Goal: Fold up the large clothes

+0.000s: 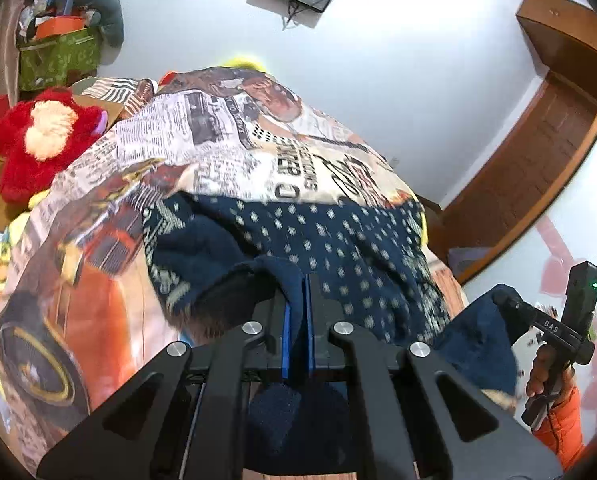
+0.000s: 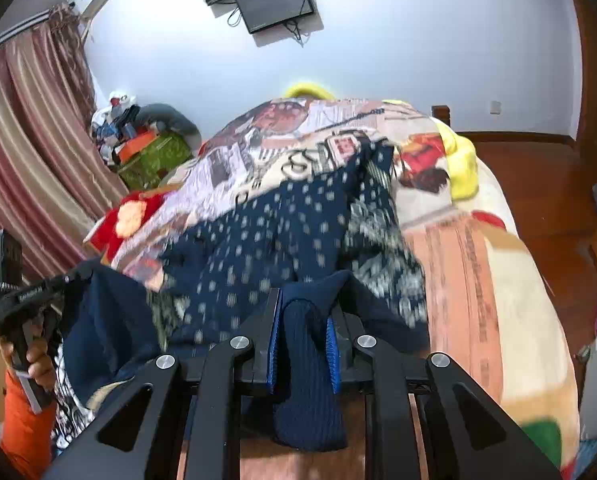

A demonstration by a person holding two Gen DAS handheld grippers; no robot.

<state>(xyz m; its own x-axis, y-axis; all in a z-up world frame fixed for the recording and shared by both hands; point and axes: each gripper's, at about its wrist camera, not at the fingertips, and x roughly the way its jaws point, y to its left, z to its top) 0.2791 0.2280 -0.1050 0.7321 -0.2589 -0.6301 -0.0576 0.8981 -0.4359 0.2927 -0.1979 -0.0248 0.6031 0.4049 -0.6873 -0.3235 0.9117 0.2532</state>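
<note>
A navy knit sweater (image 1: 338,240) with pale dots and patterned bands lies across a printed blanket (image 1: 202,140) on the bed. In the left wrist view, my left gripper (image 1: 297,294) is shut on a fold of the sweater's plain navy edge, lifted off the blanket. In the right wrist view, my right gripper (image 2: 304,312) is shut on the ribbed navy hem (image 2: 306,360), which hangs down between the blue pads. The sweater (image 2: 290,232) stretches away from both grips. Each view shows the other hand (image 1: 546,368) (image 2: 38,364) in an orange sleeve at its edge.
A red plush toy (image 1: 38,140) and a green box (image 1: 58,56) piled with clutter sit at the bed's far left. A yellow cushion (image 2: 462,168) lies on the blanket (image 2: 498,280). Striped curtains (image 2: 30,140) hang left; wooden floor (image 2: 538,200) and a door (image 1: 546,136) are right.
</note>
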